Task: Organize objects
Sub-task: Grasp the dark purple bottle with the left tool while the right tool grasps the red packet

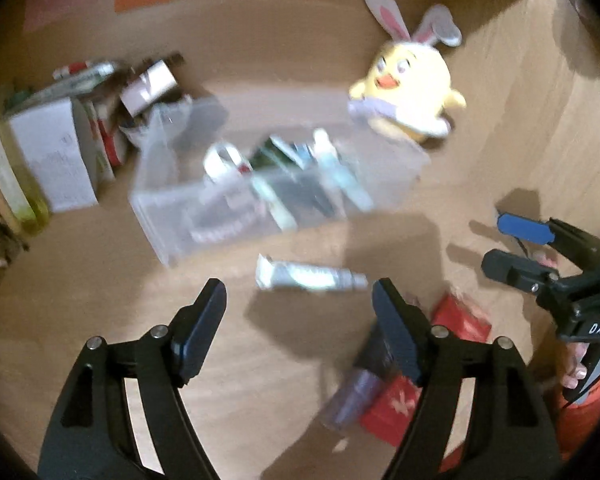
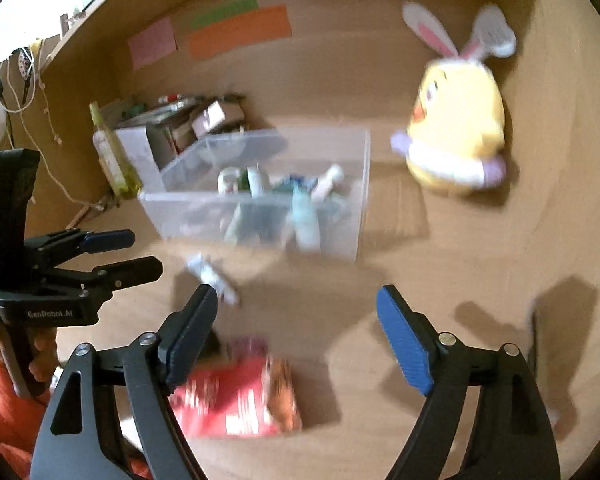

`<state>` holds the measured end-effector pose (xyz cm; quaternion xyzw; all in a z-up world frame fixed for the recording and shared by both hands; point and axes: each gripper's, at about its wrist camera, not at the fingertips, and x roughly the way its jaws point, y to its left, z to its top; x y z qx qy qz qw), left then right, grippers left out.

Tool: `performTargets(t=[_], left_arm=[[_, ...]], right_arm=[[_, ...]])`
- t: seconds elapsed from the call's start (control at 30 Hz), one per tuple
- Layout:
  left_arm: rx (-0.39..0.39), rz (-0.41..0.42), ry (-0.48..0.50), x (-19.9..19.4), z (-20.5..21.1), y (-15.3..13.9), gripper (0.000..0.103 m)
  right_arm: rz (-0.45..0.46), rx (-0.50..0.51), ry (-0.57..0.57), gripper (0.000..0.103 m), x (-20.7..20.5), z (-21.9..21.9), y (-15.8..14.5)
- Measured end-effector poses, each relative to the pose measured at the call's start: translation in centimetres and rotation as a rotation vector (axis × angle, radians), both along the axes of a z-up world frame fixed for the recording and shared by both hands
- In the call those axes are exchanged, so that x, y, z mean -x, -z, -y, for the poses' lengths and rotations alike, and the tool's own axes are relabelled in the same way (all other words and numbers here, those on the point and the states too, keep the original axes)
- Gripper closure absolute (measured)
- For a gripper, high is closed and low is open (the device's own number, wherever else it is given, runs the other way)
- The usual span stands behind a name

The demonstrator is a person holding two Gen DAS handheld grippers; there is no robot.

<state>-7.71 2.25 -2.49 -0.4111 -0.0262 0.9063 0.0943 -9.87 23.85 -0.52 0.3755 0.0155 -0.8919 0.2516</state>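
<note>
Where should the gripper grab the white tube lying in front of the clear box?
Probably around the middle of the tube, coming straight down from above. It lies flat on the table, its length running left to right, so the open left gripper could close across its narrow width. Its flat crimped end looks thin and floppy.

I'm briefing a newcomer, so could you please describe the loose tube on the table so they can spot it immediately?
Start at the clear plastic storage bin in the middle of the brown table. Just in front of it lies a white squeeze tube with a silver cap, flat on the bare wood. Unlike the other tubes, it sits outside the bin.
</note>
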Motion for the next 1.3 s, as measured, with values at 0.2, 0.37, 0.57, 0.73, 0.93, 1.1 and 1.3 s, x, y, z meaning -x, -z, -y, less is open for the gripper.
performTargets(t=[0.2, 0.37, 0.57, 0.73, 0.93, 1.1, 1.3], left_arm=[[-0.009, 0.079, 0.045, -0.7, -2.0, 2.8, 0.027], [0.007, 0.075, 0.058, -1.1, -2.8, 3.2, 0.027], [0.006, 0.093, 0.078, -0.5, -3.4, 4.2, 0.038], [0.027, 0.079, 0.095, -0.6, -4.0, 4.3, 0.068], [0.007, 0.065, 0.082, -0.8, -3.5, 4.3, 0.078], [-0.01, 0.056, 0.1, -1.3, -3.6, 3.9, 0.078], [-0.012, 0.063, 0.166, -2.3, -5.7, 4.1, 0.078]], right_arm=[[0.109, -0.006, -0.017, 0.024, -1.4, 0.1, 4.2], [0.091, -0.022, -0.024, 0.026, -2.2, 0.5, 5.0], [0.064, -0.012, -0.062, 0.052, -2.7, 1.1, 5.0], [0.075, 0.032, -0.062, 0.059, -2.7, 0.6, 4.9], [0.101, 0.1, -0.038, 0.07, -2.6, -1.1, 4.4], [0.066, 0.065, -0.044, 0.07, -2.5, -1.2, 3.4], [0.043, -0.05, 0.105, 0.06, -0.3, -2.0, 3.4]])
